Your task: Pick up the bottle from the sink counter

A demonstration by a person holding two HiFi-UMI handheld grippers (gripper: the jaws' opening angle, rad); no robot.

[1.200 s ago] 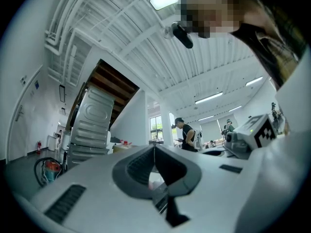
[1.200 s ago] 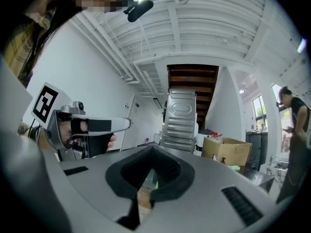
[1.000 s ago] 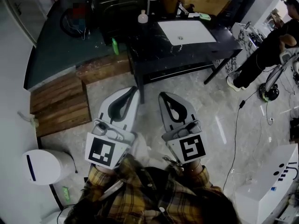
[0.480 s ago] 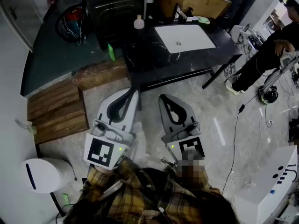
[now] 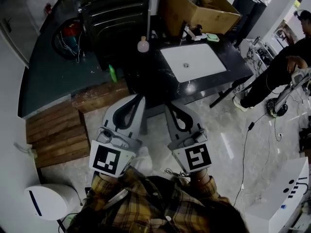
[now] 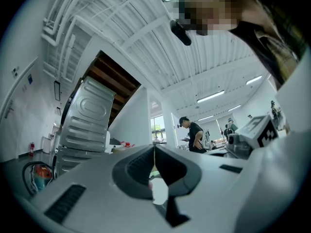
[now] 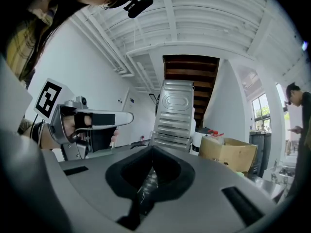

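Observation:
A small pinkish bottle (image 5: 142,44) with a narrow cap stands on the black sink counter (image 5: 160,76), to the left of the white basin (image 5: 193,61). My left gripper (image 5: 141,96) and right gripper (image 5: 167,104) are held side by side at the counter's near edge, both short of the bottle. In the left gripper view the left gripper (image 6: 154,148) has its jaws meeting at the tips, with nothing held. The right gripper (image 7: 152,153) is likewise shut and empty in the right gripper view. The bottle does not show plainly in either gripper view.
A cardboard box (image 5: 199,6) and a ribbed dark metal unit (image 5: 114,13) stand behind the counter. A green bottle (image 5: 112,73) stands left of it, near wooden pallets (image 5: 58,125). A person (image 5: 279,57) stands at the right, with cables (image 5: 245,140) on the floor.
The counter, basin and bottle have come closer and lower in the head view. Both grippers now reach the counter's near edge. Their jaws have stayed shut.

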